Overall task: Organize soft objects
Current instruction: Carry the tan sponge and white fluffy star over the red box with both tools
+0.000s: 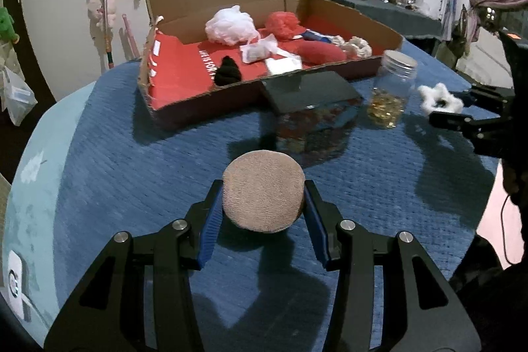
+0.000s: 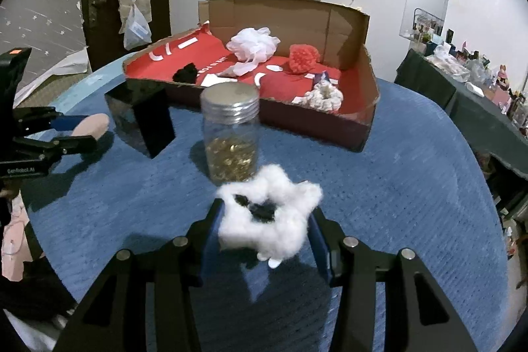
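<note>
The left tongs [image 1: 263, 207] are gripping a tan pad [image 1: 263, 190] and the right tongs [image 2: 265, 226] a white fluffy scrunchie [image 2: 269, 216], both above the worktop's [image 2: 396, 187] near edge, risking snagging the jar [image 2: 231, 137] before the cardboard tray [image 2: 369, 121].

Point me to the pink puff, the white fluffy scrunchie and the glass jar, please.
pink puff [image 1: 263, 191], left wrist view, middle of its flat round face.
white fluffy scrunchie [image 2: 280, 228], right wrist view, fluffy ring just right of its dark centre.
glass jar [image 2: 231, 147], right wrist view, clear wall over the gold contents.
</note>
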Available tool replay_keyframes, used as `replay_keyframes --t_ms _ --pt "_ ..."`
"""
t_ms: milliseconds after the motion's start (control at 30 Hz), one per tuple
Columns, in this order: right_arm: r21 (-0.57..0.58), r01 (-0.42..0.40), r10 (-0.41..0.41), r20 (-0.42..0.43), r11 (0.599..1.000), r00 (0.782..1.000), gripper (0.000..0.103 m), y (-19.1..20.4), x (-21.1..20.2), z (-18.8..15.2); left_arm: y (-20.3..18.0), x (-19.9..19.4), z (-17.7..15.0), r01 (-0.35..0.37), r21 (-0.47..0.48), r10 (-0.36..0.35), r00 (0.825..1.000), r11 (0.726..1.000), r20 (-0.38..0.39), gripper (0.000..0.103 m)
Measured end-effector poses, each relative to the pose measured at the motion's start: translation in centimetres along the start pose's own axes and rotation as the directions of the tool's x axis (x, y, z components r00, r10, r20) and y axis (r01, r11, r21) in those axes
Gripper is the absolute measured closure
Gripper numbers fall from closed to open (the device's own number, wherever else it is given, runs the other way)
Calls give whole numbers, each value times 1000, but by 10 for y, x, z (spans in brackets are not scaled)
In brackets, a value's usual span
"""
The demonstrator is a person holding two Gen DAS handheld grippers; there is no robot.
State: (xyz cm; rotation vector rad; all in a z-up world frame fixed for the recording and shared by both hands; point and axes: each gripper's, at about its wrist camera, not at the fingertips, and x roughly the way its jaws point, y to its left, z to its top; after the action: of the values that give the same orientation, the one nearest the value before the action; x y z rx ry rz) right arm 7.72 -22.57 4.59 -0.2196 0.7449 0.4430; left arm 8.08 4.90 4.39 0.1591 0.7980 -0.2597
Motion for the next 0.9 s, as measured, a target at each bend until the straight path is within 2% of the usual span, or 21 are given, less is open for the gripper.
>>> replay_keyframes --t_ms 267,600,900 --pt "-44 50 -50 -6 998 999 52 -9 5 21 18 10 17 -35 25 36 999 999 -28 58" --pt "-128 95 -99 -23 987 995 52 -18 20 48 30 19 44 -13 78 16 999 997 -36 58" --pt "-174 91 -99 -35 981 994 52 -21 31 65 37 27 61 12 106 -8 999 994 -41 58"
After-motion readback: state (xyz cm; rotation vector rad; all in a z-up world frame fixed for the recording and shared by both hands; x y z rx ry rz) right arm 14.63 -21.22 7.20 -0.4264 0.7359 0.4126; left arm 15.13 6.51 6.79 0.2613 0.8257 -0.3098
